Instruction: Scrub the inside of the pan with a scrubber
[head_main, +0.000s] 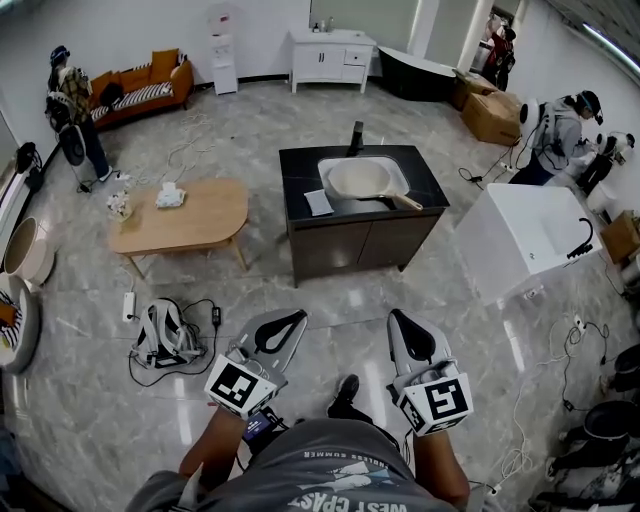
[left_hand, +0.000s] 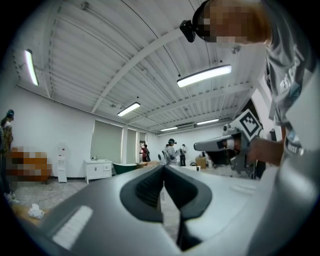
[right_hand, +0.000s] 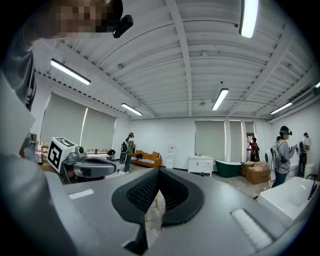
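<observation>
I have both grippers held low in front of the person's body, pointing level across the room, side by side and apart. The left gripper (head_main: 297, 318) has its jaws closed tip to tip in its own view, with nothing between them. The right gripper (head_main: 395, 316) is the same: jaws together and empty.

The pan (head_main: 363, 181), cream-coloured, sits in the sink (head_main: 333, 166) of the dark worktop (head_main: 300, 175) ahead, well apart from both grippers, across a stretch of glossy floor (head_main: 330, 300). Its handle (head_main: 405, 201) points right and toward me, lying over the sink's edge. A black tap (head_main: 356, 136) stands at the far side of the sink.

Just left of the pan a pale flat piece (head_main: 318, 203) lies on the worktop. It may be the scrubber, but it's too small from here for me to tell.

To the left of the worktop stands a low wooden table (head_main: 195, 215), and a white tub (head_main: 520, 240) stands to the right.
</observation>
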